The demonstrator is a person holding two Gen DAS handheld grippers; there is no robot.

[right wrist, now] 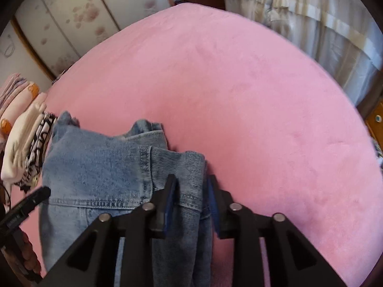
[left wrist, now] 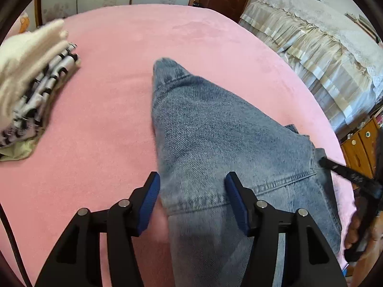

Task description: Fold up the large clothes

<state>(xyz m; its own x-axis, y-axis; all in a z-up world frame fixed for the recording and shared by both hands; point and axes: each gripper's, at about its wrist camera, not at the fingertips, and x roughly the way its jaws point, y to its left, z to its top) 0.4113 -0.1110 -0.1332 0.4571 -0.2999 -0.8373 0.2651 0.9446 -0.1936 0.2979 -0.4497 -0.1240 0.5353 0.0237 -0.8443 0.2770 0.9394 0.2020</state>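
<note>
Jeans [left wrist: 215,129] are lying lengthwise, near to far, on bed [left wrist: 107,95]; left tool [left wrist: 192,201] is straddling near hem w/ jaws apart, right tool [right wrist: 191,205] is clamping the denim edge.

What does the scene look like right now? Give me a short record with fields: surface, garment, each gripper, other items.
surface: pink bed cover
garment: blue jeans, partly folded, lying on the cover
left gripper: jaws apart, straddling the jeans' left edge, pads not pressing
right gripper: jaws narrow around a bunched denim edge; contact unclear
other items: stack of folded clothes left of the jeans
</note>
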